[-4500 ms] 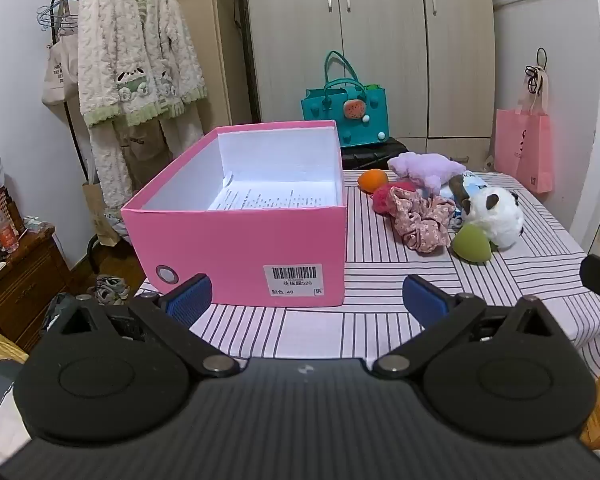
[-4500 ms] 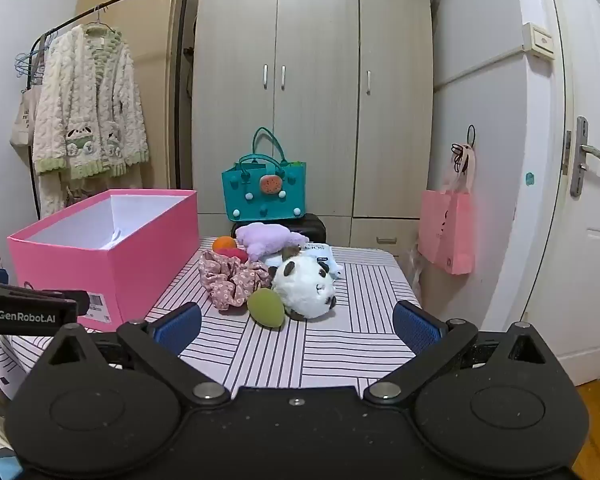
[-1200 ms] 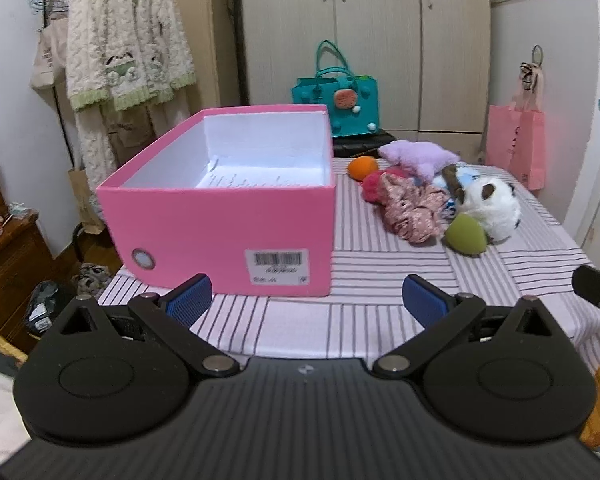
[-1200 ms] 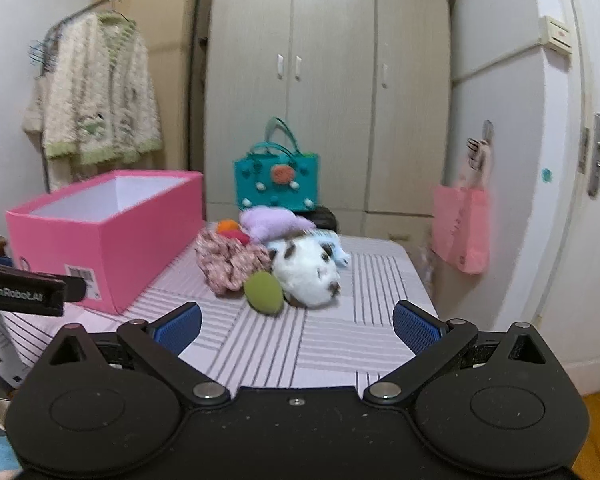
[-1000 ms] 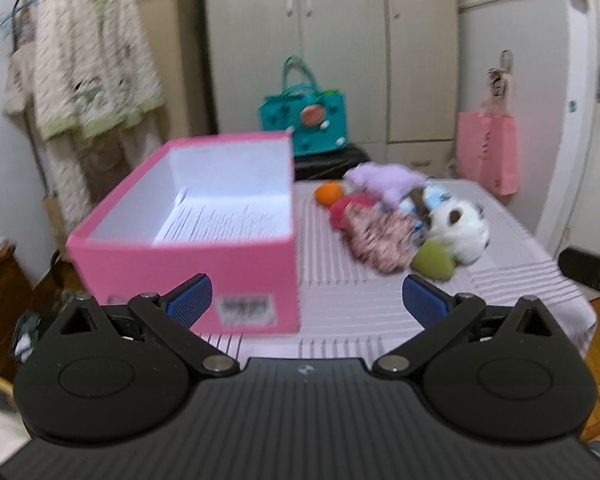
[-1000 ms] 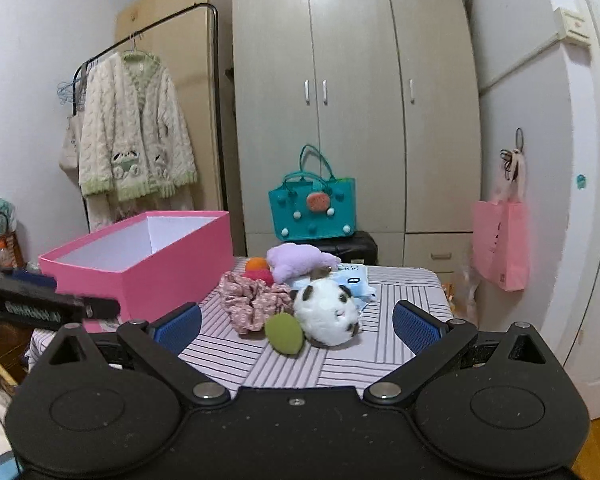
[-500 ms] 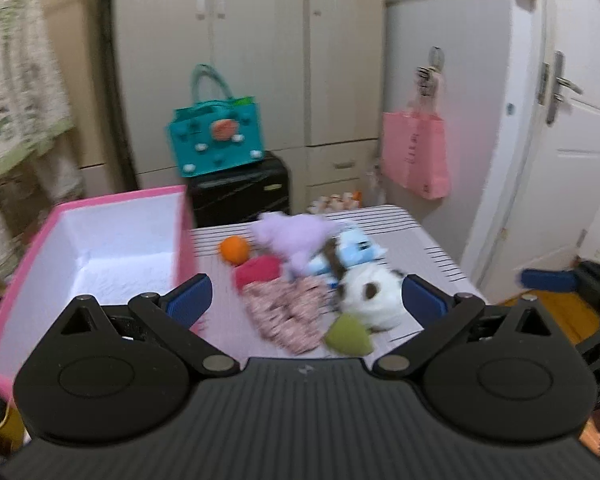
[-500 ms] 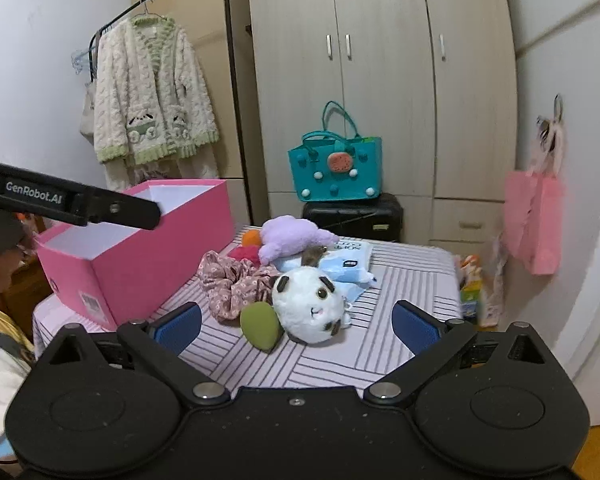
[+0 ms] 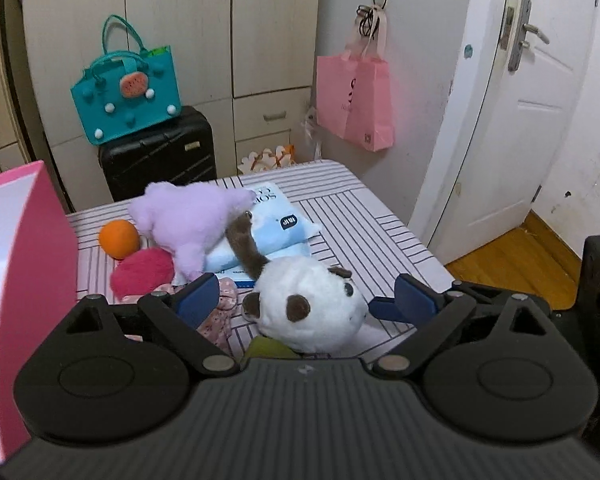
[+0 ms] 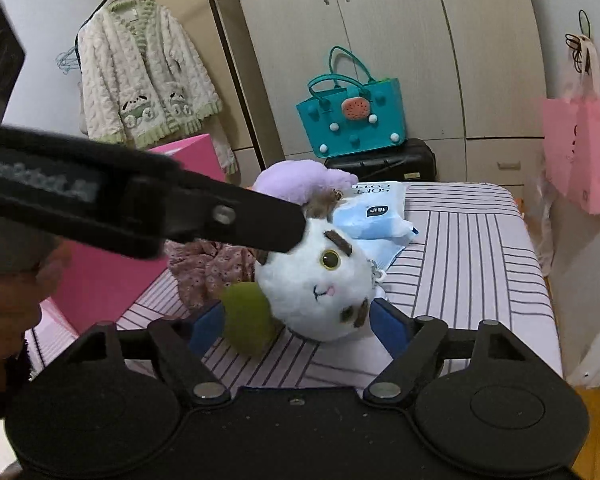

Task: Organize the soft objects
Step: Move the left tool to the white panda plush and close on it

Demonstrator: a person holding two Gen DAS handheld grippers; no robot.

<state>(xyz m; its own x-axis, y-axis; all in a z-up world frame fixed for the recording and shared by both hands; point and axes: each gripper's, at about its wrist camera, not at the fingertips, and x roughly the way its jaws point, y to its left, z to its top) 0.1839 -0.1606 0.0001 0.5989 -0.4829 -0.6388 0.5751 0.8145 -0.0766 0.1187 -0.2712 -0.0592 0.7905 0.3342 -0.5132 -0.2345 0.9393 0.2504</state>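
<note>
**Closing in on the plush cat from two sides**

Sitting at the near edge of the soft pile on the striped desk [image 9: 384,236], the white plush cat [image 10: 320,284] is framed by both tools. The right tool [image 10: 296,320], angled downward, is narrowing, pads not yet pressing. The left tool [image 9: 304,292] is reaching over, jaws wide, empty, beside the pink box [image 9: 28,248].
</note>
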